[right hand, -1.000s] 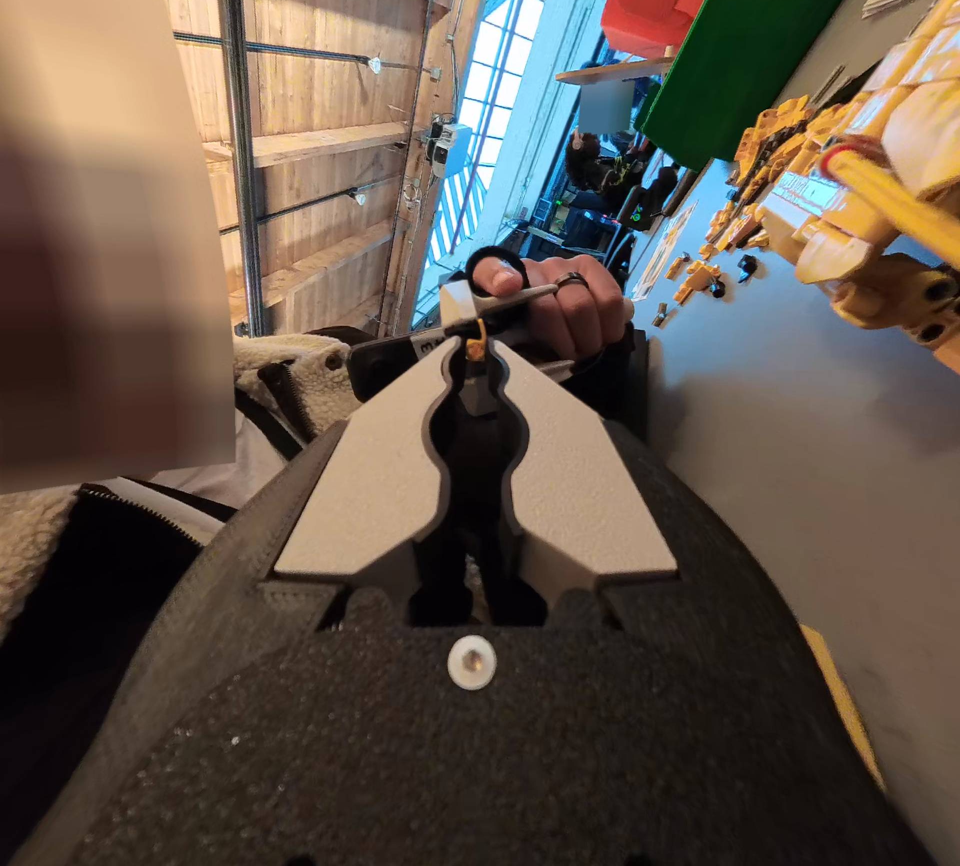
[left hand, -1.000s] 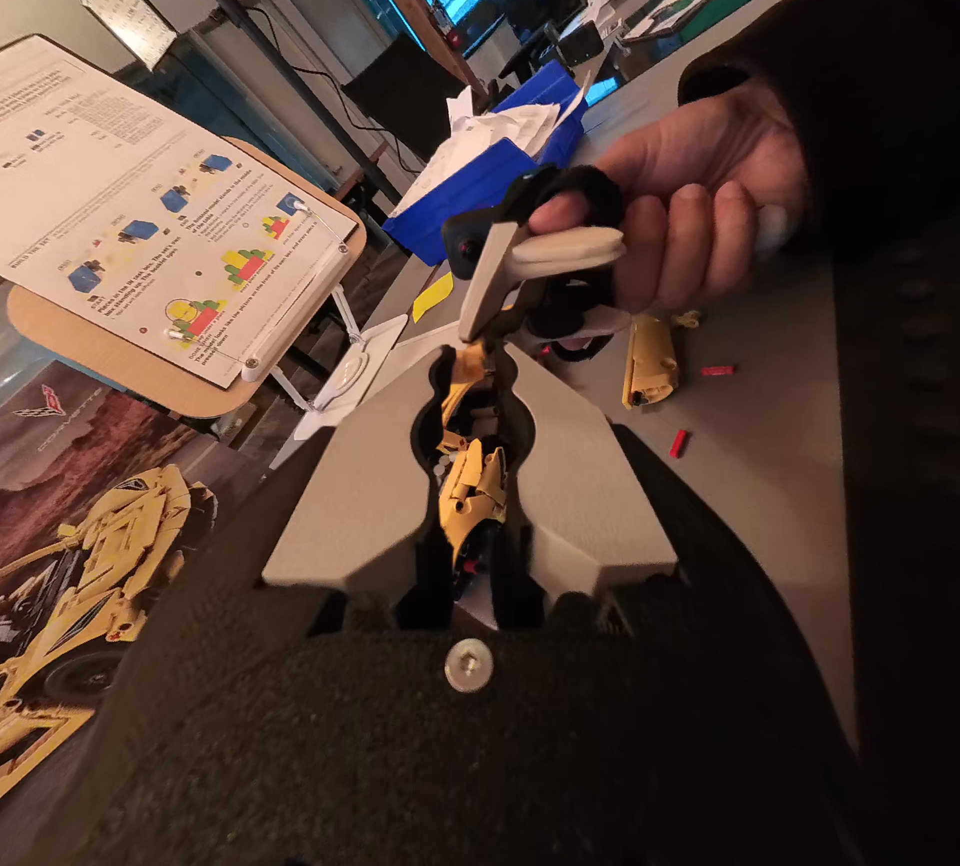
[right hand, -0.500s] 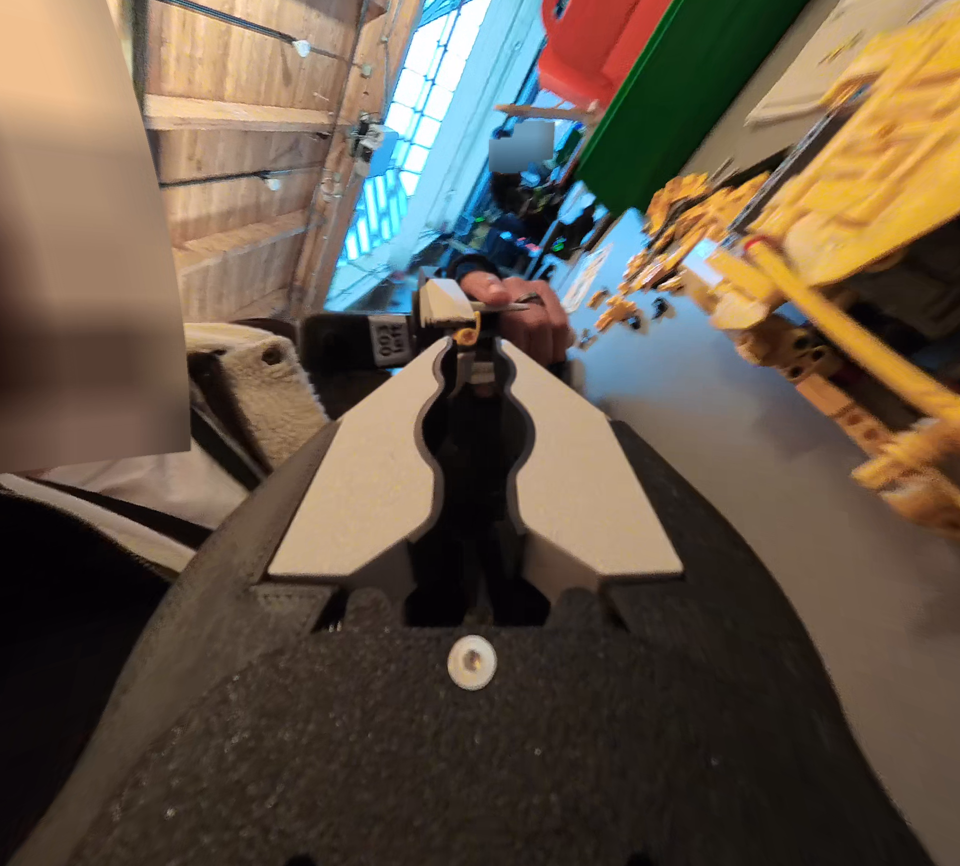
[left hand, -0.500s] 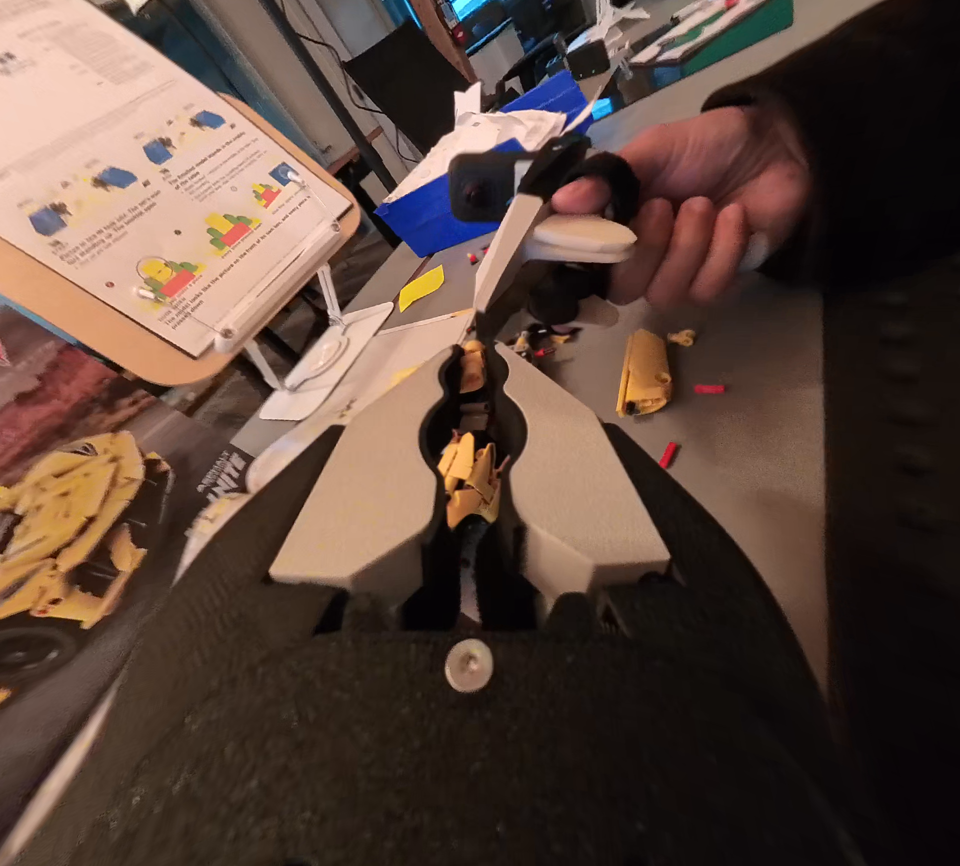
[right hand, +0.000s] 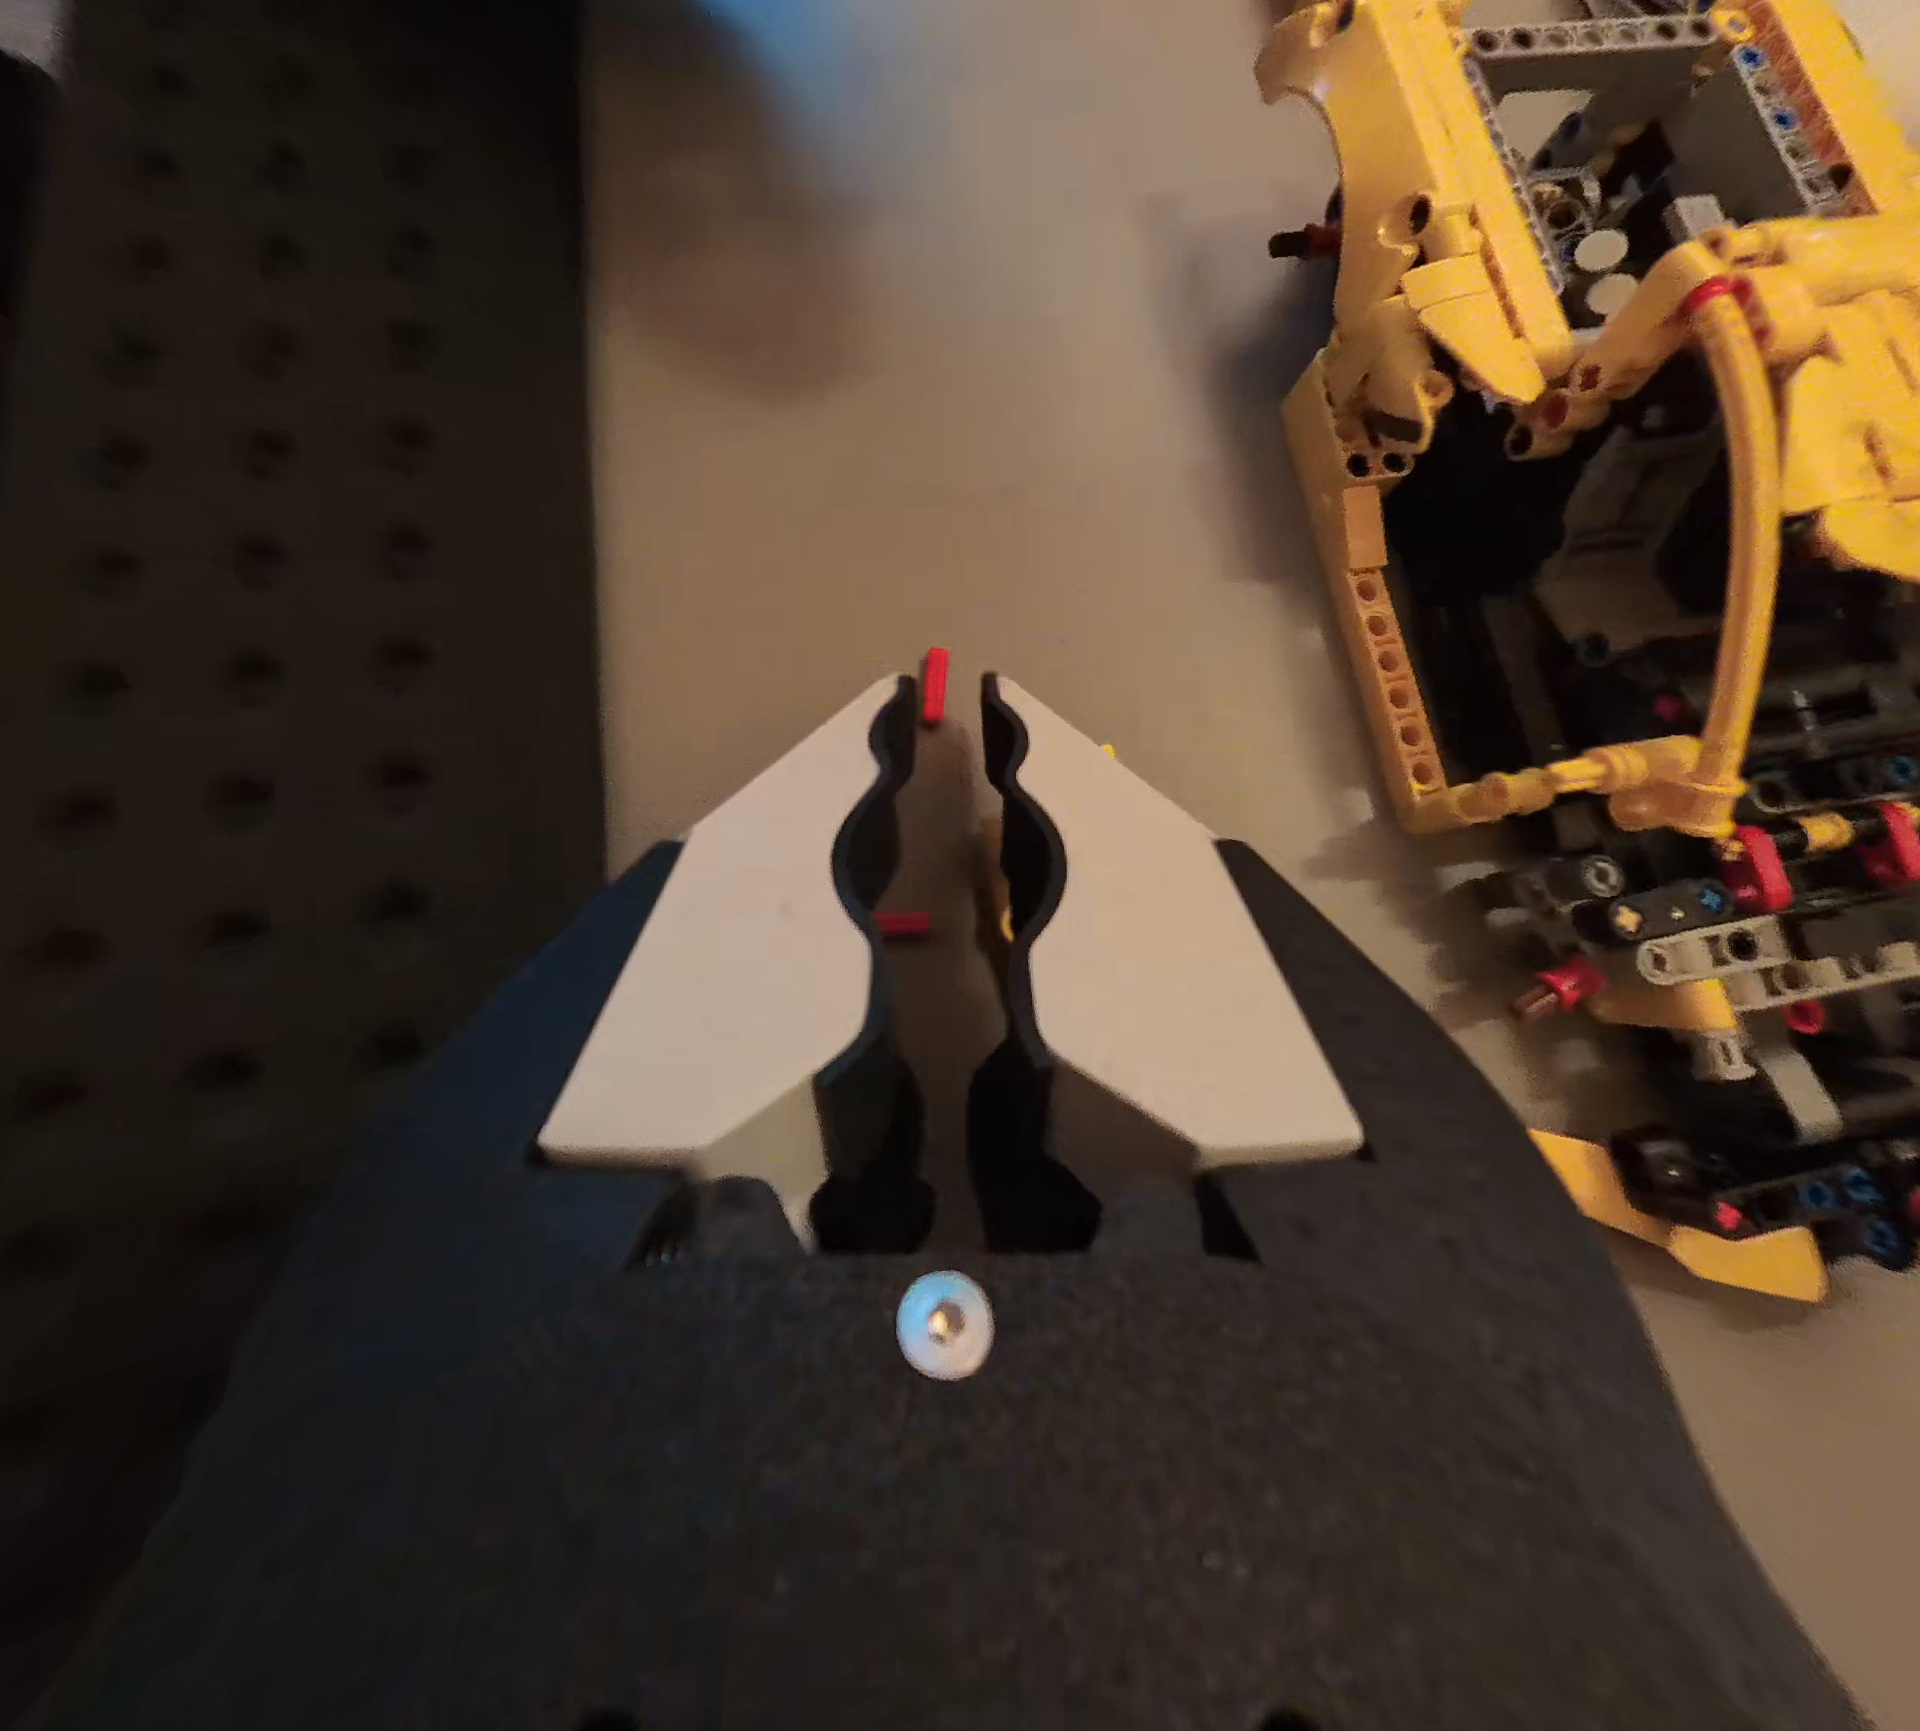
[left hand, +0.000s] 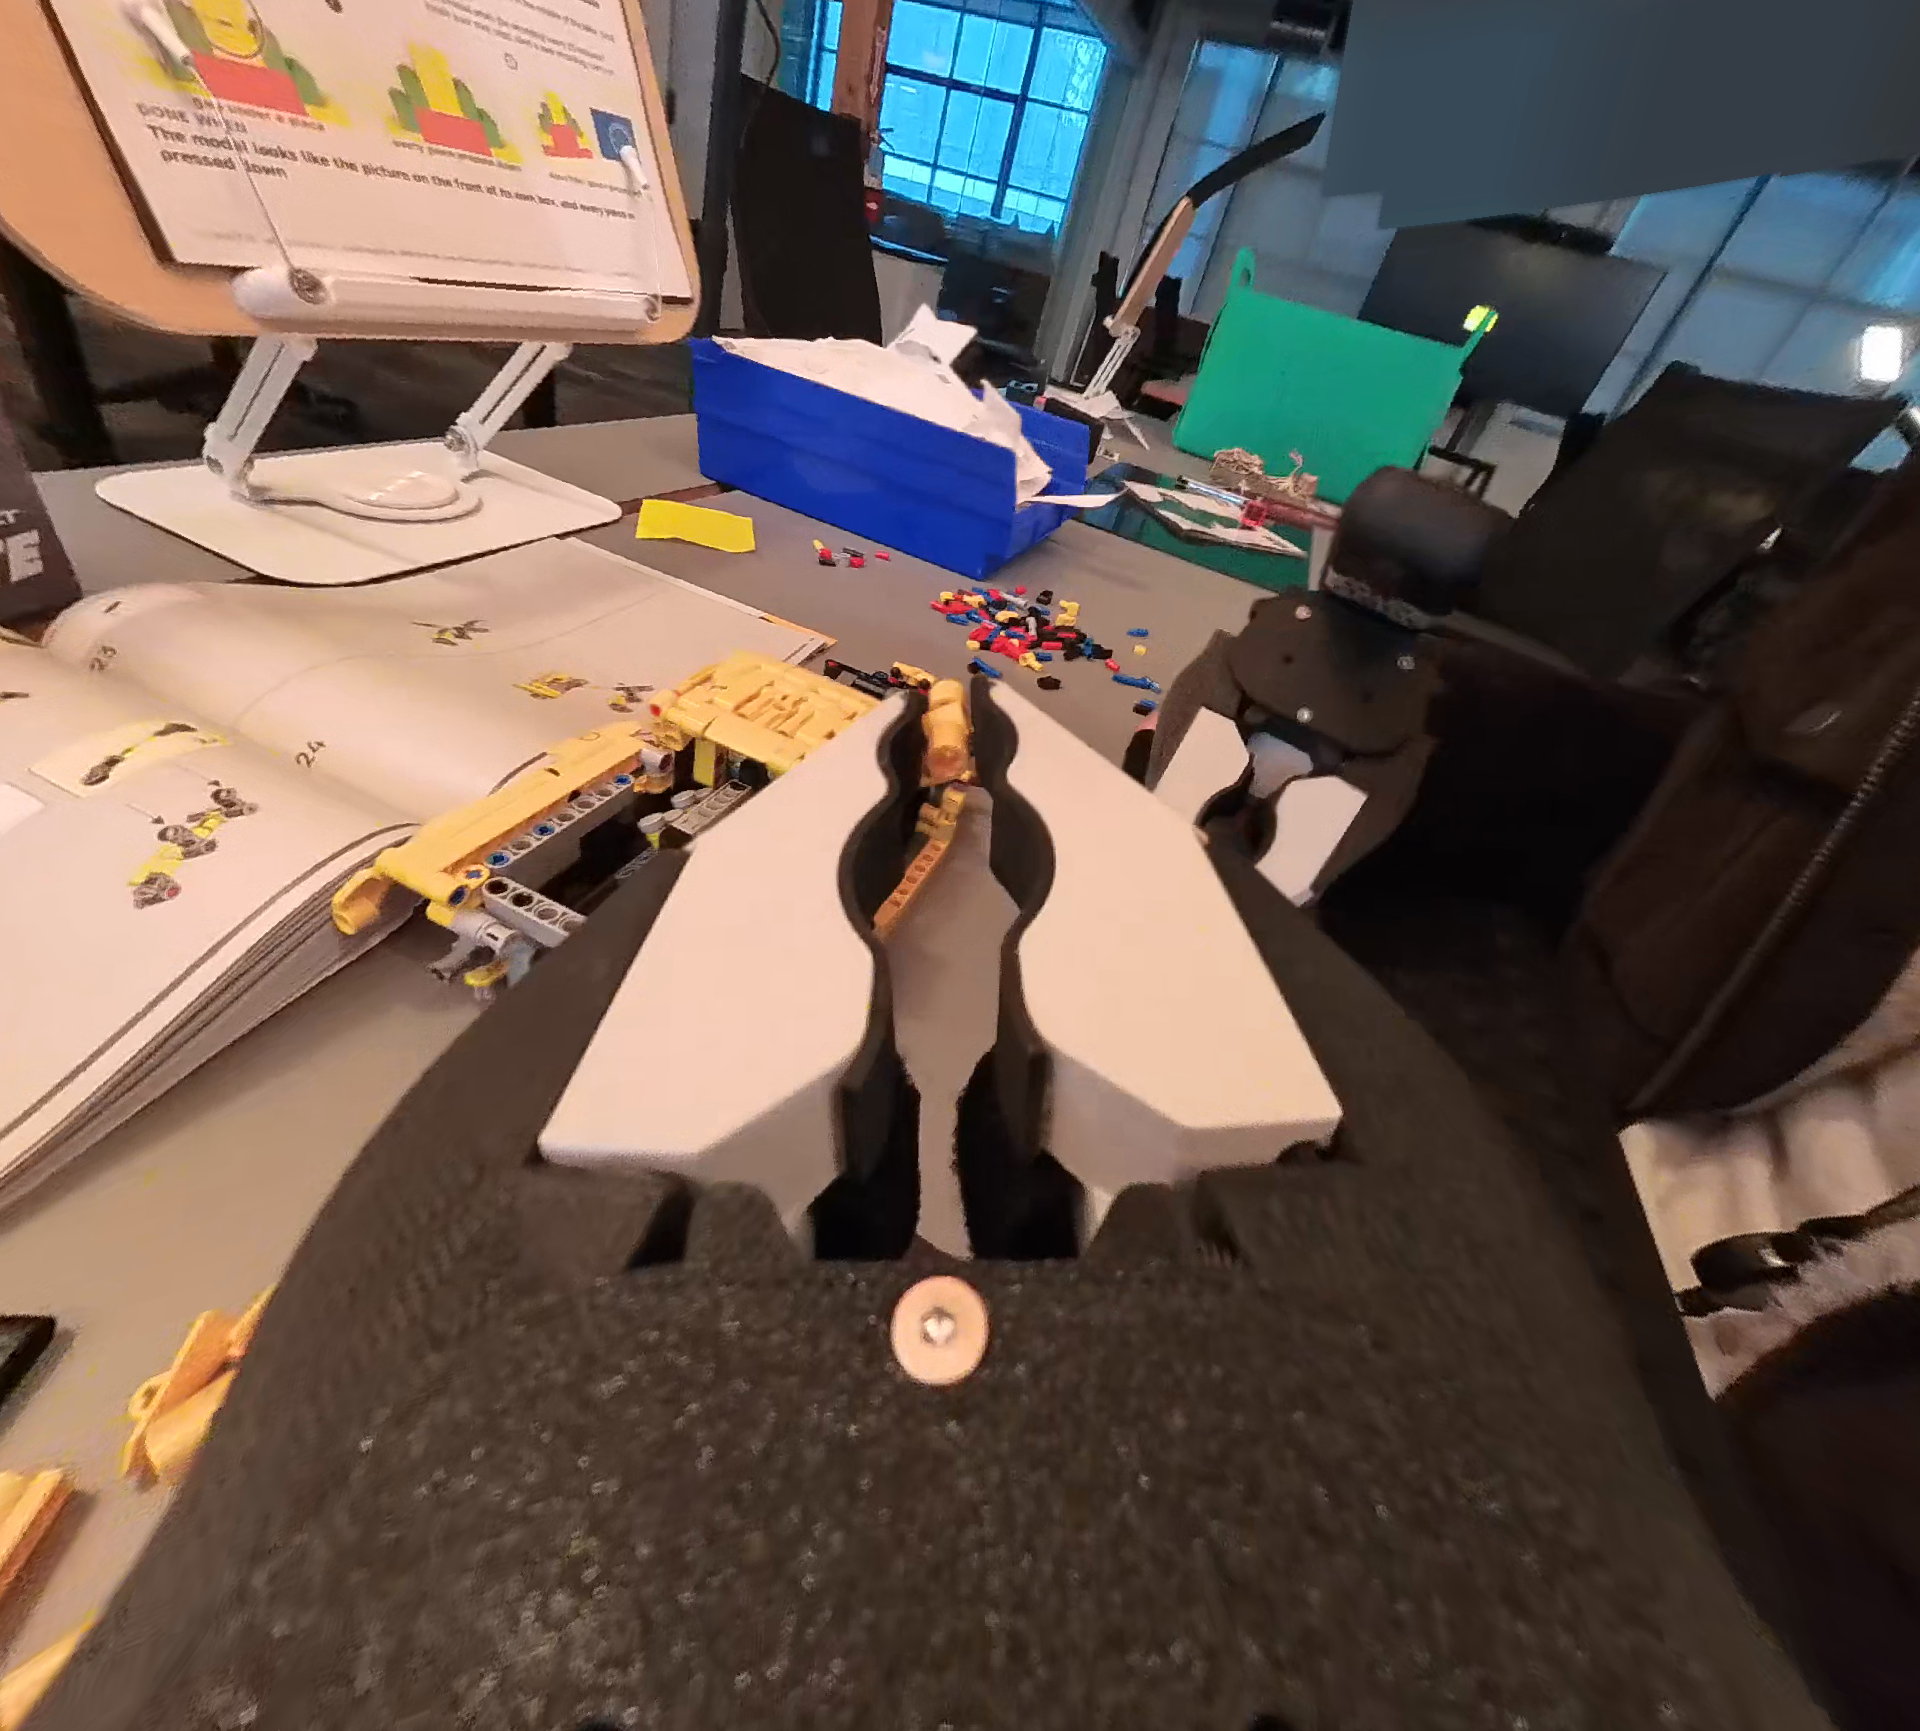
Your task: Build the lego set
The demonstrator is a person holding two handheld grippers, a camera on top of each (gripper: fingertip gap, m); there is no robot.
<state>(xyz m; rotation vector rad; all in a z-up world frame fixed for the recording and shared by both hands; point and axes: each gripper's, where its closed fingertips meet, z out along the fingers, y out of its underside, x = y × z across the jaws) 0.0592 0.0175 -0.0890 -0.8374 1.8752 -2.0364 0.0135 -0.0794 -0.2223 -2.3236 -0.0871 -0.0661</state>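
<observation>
Left wrist view: the left tool (left hand: 948, 725) is clenched on a small yellow piece (left hand: 943, 751) at its tips, above the grey tabletop (left hand: 312, 1099).
In that view the half-built yellow lego model (left hand: 623, 798) lies left of centre, its near edge touching the open instruction booklet (left hand: 260, 798) at the left of the frame. A scatter of small coloured pieces (left hand: 1039, 627) sits near a blue bin (left hand: 862, 476) in the upper middle, and the right tool (left hand: 1283, 798) stands at centre right, near the tabletop's dark right edge. In the right wrist view the right tool (right hand: 951, 694) is released, a narrow gap between its fingers, over a red pin (right hand: 933, 686) on bare tabletop. Open surface runs up the middle of that frame; the model fills the right side and a dark studded mat (right hand: 291, 538) borders the left.
</observation>
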